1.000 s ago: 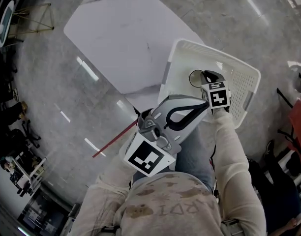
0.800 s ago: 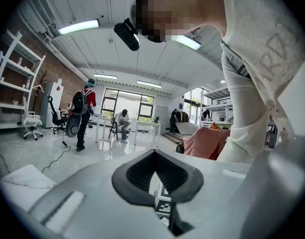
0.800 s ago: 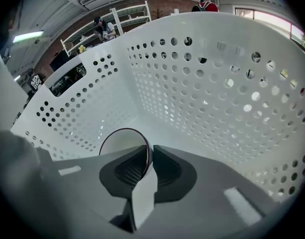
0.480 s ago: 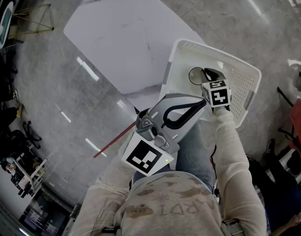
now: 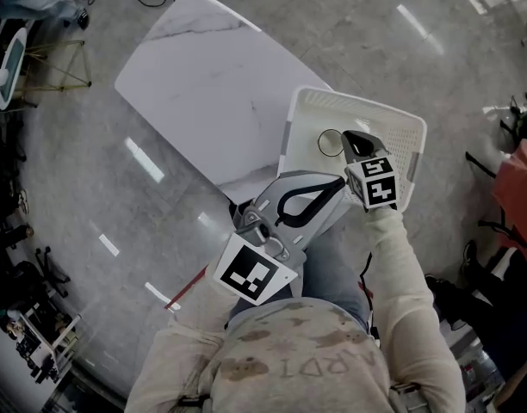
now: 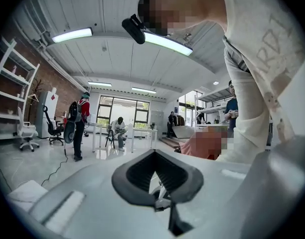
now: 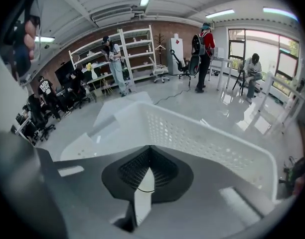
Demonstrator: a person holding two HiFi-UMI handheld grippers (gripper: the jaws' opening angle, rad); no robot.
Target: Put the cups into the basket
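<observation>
A person leans over a white basket (image 5: 358, 106) standing at the right end of a marble-topped table (image 5: 212, 93), with the right gripper (image 5: 354, 142) reaching into the basket from its near side. A clear cup (image 5: 330, 142) shows from above as a thin ring inside the basket's walls, just left of the gripper's tips and touching them, mouth up.

In the right gripper view, the right gripper (image 7: 149, 158) has its jaws pressed almost together. A fine curved edge in the slit between them appears to be the cup's wall, pinched at the rim. The perforated basket (image 7: 202, 133) wall rises just beyond the tips. Whether the cup's base already rests on the basket floor cannot be told.

The cup hangs on the left of the right gripper and is already within the basket, so the coming move looks like a short drop and a release, not a carry.

The left gripper (image 5: 332, 189) is held back near the person's body, well short of the cup. In its own view the left gripper (image 6: 156, 156) is closed on nothing and points up into the room. No other cup is in sight on the table.
</observation>
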